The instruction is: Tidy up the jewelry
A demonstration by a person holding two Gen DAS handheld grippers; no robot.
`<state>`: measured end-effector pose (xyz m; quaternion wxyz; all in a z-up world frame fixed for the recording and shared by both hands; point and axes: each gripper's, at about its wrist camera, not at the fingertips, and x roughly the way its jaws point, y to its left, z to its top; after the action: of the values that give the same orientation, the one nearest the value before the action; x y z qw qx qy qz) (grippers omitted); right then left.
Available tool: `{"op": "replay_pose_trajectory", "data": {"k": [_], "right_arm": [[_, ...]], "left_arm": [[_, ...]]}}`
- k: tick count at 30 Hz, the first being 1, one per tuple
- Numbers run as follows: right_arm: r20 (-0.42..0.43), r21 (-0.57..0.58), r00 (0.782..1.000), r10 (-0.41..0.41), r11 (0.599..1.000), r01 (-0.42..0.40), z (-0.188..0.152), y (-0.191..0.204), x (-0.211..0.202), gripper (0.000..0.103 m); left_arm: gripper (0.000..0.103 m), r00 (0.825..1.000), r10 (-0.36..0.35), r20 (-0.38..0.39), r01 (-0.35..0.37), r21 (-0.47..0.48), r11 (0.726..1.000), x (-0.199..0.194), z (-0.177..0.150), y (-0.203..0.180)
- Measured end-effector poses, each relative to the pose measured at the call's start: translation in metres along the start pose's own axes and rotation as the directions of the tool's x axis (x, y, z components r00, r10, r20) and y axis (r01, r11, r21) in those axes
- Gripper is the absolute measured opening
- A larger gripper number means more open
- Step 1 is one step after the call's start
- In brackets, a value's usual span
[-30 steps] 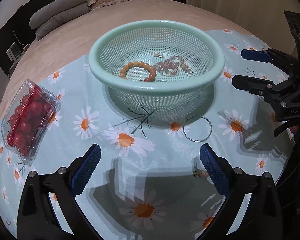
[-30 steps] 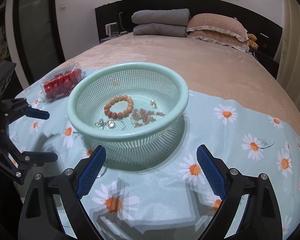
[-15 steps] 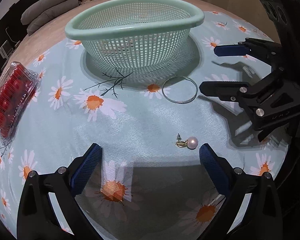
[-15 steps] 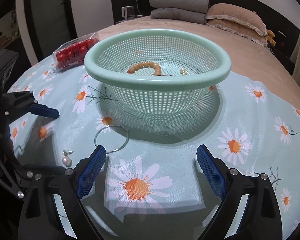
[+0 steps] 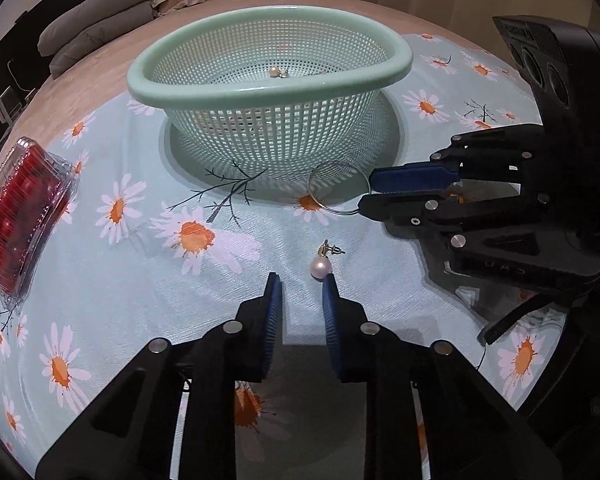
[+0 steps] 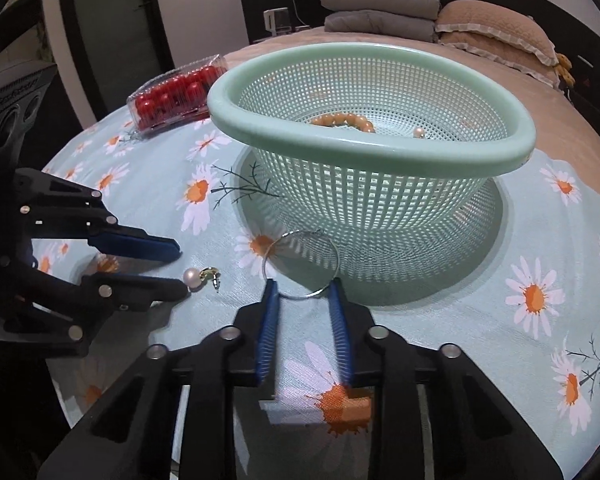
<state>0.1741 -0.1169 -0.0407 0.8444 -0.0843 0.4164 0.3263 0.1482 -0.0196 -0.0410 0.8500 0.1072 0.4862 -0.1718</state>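
A pearl earring [image 5: 320, 266] lies on the daisy cloth just past my left gripper [image 5: 300, 284], whose jaws are half closed with a gap and hold nothing; the pearl touches the right fingertip. It also shows in the right wrist view [image 6: 193, 278]. A thin silver hoop [image 5: 337, 193] lies on the cloth beside the mint-green mesh basket [image 5: 268, 84]. My right gripper [image 6: 305, 288] has its narrowed jaws at the hoop's [image 6: 301, 265] near edge, not clamped on it. In the basket [image 6: 380, 148] lie an orange bead bracelet [image 6: 344, 121] and a pearl [image 6: 419, 133].
A clear box of red cherry tomatoes [image 5: 18, 212] sits at the cloth's left edge, also in the right wrist view [image 6: 176, 94]. Pillows and folded grey bedding [image 6: 380, 10] lie at the head of the bed.
Both grippers have come down and forward to the cloth and narrowed from wide open. The left now reaches the pearl earring; the right now reaches the silver hoop.
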Motion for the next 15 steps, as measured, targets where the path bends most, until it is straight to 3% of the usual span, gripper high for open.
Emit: {"op": "replay_pose_trajectory", "data": {"k": [3, 6, 9, 10, 11, 12, 13, 15], "right_arm": [[0.003, 0.023, 1.000, 0.017, 1.000, -0.017, -0.001, -0.004, -0.002, 0.007], [0.001, 0.027, 1.000, 0.020, 0.999, -0.020, -0.002, -0.007, -0.005, 0.003], [0.002, 0.028, 1.000, 0.009, 1.000, -0.009, 0.000, -0.009, -0.010, 0.007], [0.002, 0.035, 1.000, 0.005, 0.999, -0.005, 0.001, -0.011, -0.010, 0.009], [-0.004, 0.045, 1.000, 0.008, 0.999, -0.008, 0.002, -0.013, -0.009, 0.010], [-0.006, 0.050, 1.000, 0.018, 0.999, -0.017, 0.003, -0.014, -0.009, 0.019], [0.000, 0.049, 1.000, 0.015, 0.999, -0.015, 0.003, -0.014, -0.009, 0.040], [0.015, 0.038, 1.000, 0.001, 0.999, -0.001, 0.004, -0.013, -0.010, 0.058]], "left_arm": [[0.006, 1.000, -0.029, -0.002, 0.029, -0.005, 1.000, 0.001, 0.001, -0.001], [0.004, 0.999, -0.038, -0.005, 0.038, -0.011, 0.999, 0.000, 0.001, 0.000], [0.005, 1.000, -0.028, -0.001, 0.028, -0.002, 1.000, -0.003, 0.000, 0.000], [0.010, 1.000, -0.023, 0.001, 0.023, -0.001, 1.000, -0.003, 0.000, 0.000], [0.026, 1.000, -0.026, 0.001, 0.026, -0.004, 1.000, -0.003, 0.000, 0.001], [0.037, 1.000, -0.025, 0.007, 0.025, -0.011, 1.000, -0.004, 0.001, 0.002], [0.054, 1.000, -0.021, 0.014, 0.021, -0.016, 1.000, -0.004, 0.002, 0.003], [0.056, 1.000, -0.020, 0.022, 0.020, -0.012, 1.000, -0.006, 0.003, 0.004]]}}
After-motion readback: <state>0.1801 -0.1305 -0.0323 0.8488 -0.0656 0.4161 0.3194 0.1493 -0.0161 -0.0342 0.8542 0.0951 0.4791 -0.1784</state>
